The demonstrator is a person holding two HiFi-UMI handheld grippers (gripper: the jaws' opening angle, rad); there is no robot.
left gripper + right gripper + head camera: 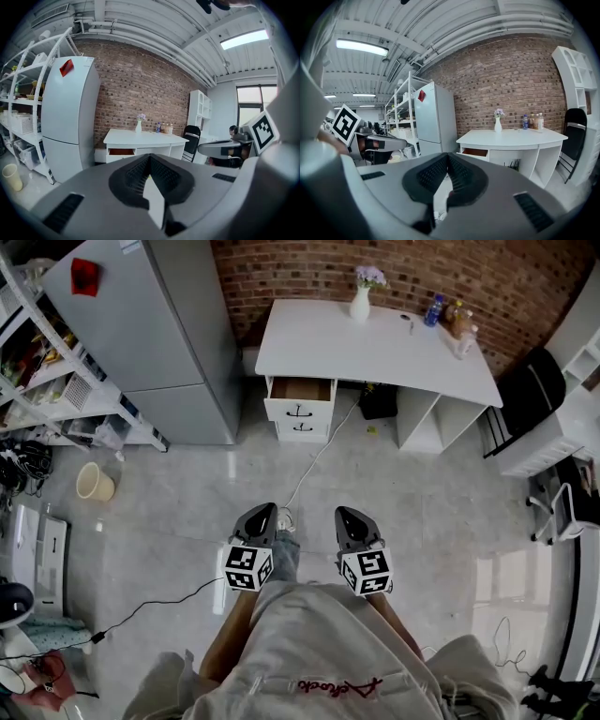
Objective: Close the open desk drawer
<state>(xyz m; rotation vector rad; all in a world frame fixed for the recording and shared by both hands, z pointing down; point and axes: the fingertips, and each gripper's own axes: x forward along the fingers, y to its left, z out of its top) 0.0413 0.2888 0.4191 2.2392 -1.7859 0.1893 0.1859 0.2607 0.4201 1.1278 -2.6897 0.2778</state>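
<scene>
1. Clenched on nothing: left gripper and right gripper, side by side before the body, aimed toward the desk; probably shut so the tips can push.
2. Drawer: pulled out under the desk's left end, upper of two, well ahead of both grippers, untouched.

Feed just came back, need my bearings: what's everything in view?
desk: 1, white, against brick wall
top drawer: 1, white, desk's left end, open
lower drawer: 1, white, beneath it, shut
vase with flowers: 1, white, on desk
bottles: several, mixed, desk's right rear
fridge: 1, grey, left of desk
bucket: 1, cream, floor at left
chair: 1, black, right of desk
left gripper: 1, grey, jaws shut, empty
right gripper: 1, grey, jaws shut, empty
</scene>
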